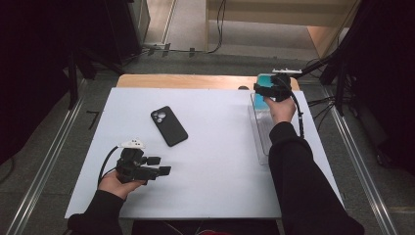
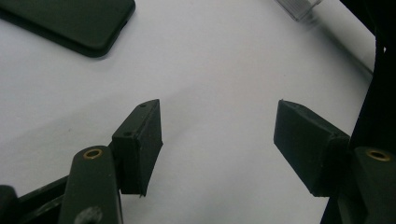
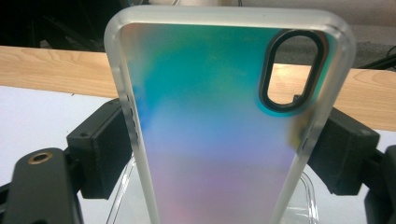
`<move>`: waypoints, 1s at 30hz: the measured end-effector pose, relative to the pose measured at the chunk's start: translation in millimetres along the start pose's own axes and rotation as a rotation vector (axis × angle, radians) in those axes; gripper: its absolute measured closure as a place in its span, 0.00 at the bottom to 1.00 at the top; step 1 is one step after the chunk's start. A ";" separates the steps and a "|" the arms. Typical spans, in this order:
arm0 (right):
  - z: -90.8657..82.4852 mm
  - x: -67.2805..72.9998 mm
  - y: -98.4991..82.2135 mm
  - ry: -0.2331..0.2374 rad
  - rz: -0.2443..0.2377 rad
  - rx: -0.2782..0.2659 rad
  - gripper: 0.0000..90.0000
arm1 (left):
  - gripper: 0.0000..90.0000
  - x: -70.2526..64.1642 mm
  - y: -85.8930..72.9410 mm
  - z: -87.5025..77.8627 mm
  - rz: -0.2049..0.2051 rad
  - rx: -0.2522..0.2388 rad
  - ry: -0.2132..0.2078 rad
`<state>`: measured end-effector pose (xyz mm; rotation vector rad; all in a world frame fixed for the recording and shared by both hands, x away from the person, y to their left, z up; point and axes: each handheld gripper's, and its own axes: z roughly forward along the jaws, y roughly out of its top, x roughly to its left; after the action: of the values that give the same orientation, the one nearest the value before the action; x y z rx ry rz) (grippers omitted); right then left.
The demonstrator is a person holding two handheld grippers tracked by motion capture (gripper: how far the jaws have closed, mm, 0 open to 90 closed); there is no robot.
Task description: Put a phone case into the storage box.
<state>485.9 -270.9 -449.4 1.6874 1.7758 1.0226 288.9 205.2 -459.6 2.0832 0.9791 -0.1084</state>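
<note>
We see the right gripper at the far right of the bench, over a clear plastic box that lies along the bench's right edge. Its jaws are clamped on a phone case, one pad on each long side. The case has a frosted rim, a back that shades from teal to pink, and an oval camera cutout near its top corner. In the right gripper view it stands up betw. the pads w/ the clear box below it.

The left gripper sits low at the near left of the bench, held in the left hand. Its jaws stand wide apart w/ nothing betw. them, just white bench under them in the left gripper view.

A black phone lies face down near the middle of the bench, camera end toward the far side, well apart from both grippers.
</note>
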 end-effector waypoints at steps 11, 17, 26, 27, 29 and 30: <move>8.4 5.2 -3.7 -0.024 -0.023 0.008 0.16 | 0.37 -1.1 0.0 0.8 -0.002 0.002 -0.003; 8.1 5.2 -3.4 -0.017 -0.026 0.007 0.14 | 0.37 0.4 -0.1 0.4 0.000 0.000 -0.003; 7.7 1.2 -2.3 0.011 -0.023 0.017 0.04 | 0.37 0.0 0.0 0.7 -0.003 -0.001 -0.002; 6.7 0.9 -1.8 0.018 -0.018 0.021 0.00 | 0.37 0.1 0.0 0.6 -0.003 0.000 -0.003; 4.3 0.5 -1.1 0.028 -0.021 0.029 0.00 | 0.37 0.4 0.1 0.7 -0.004 -0.001 -0.003; 4.3 0.5 -1.1 0.028 -0.021 0.029 0.00 | 0.37 0.3 0.2 0.7 -0.005 -0.001 -0.002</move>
<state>488.5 -269.5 -452.8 1.6763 1.8308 1.0211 289.4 204.8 -460.1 2.0790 0.9837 -0.1121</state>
